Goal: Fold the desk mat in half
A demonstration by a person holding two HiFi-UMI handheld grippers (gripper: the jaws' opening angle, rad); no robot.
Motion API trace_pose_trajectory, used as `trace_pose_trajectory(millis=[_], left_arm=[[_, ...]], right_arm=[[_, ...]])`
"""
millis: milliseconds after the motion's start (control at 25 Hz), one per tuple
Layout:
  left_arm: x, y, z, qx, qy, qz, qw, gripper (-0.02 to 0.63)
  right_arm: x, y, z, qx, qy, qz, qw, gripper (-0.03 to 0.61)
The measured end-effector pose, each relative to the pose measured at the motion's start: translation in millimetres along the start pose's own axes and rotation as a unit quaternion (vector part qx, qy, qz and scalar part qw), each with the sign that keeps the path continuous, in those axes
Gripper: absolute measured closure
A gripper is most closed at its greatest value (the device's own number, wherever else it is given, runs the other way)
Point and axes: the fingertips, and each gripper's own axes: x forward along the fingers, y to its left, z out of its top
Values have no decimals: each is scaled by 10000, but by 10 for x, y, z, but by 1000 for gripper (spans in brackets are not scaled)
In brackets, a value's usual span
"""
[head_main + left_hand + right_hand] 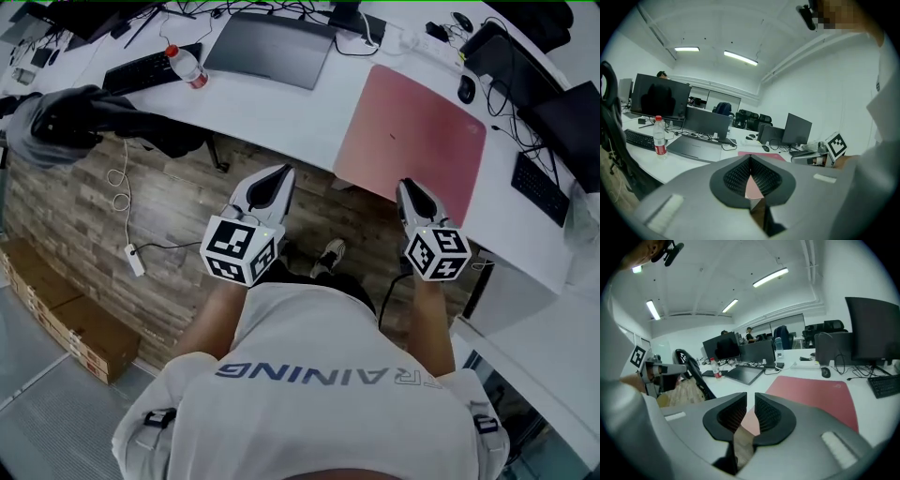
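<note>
On the white bench the pink desk mat lies flat and unfolded at the right, with its near edge at the bench's front edge.

Containers: a water bottle stands upright at the left beside a keyboard, red cap on; fill level not readable. A cardboard box sits on the floor, flaps shut.

Around: a grey laptop with its lid down lies behind, a mouse is near the mat's far right corner, and a chair draped with a dark jacket stands at the left.

Right gripper — jaws a narrow gap apart, holding nothing, tips over the mat's near edge. Left gripper — tips together, empty, off the bench just left of the mat.

Only the gripper views show the ceiling lights; only the head view shows the box.
</note>
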Motion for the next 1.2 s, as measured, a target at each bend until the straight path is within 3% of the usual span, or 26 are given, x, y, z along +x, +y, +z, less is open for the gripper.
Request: trace_pose_trajectory(millis=[200,560,880,1200], left_arm=[[-47,288,-24,-150,36,75,9999,615],[-262,721,-197,-416,115,357,9984,615],[-377,922,-377,-615,244,547,9963,615],[-443,1008,-462,-881,221,425,9950,615]], right_arm=[[477,258,-279,-791,768,-22,9939,474],[1206,586,-1077,-2012,2215,98,9541,440],[1606,583,-1543,-3138,2793,-154,9074,439],[1740,535,-1697,-3312,2913,-477,8962,459]])
